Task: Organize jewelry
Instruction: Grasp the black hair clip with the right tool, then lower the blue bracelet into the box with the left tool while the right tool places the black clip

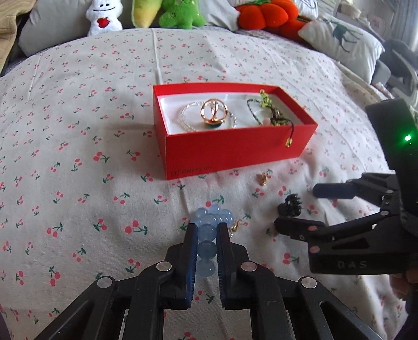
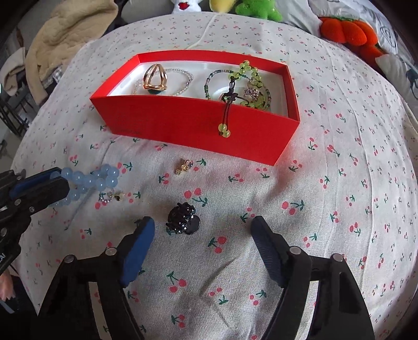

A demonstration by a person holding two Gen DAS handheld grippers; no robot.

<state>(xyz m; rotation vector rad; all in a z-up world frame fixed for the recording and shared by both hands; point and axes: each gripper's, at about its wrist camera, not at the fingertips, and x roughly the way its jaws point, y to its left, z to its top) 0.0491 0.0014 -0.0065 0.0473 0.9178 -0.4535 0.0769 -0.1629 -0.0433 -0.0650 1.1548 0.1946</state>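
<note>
A red box (image 1: 230, 154) (image 2: 188, 130) lies on the cherry-print bedsheet and holds a gold ring (image 1: 213, 111) (image 2: 154, 78), a clear bead bracelet and a green bead necklace (image 2: 245, 75) whose cord hangs over the front wall. My left gripper (image 1: 206, 232) (image 2: 56, 183) is shut on a pale blue bead bracelet (image 1: 209, 235) (image 2: 88, 180) that lies on the sheet. My right gripper (image 2: 202, 230) (image 1: 295, 206) is open, its fingers on either side of a black hair claw (image 2: 184, 219) (image 1: 290, 205) on the sheet.
A small gold earring (image 2: 183, 167) (image 1: 263, 179) lies in front of the box. Another small trinket (image 2: 115, 196) (image 1: 235, 226) lies beside the blue bracelet. Plush toys (image 1: 177, 13) and pillows (image 1: 342, 39) line the far edge of the bed.
</note>
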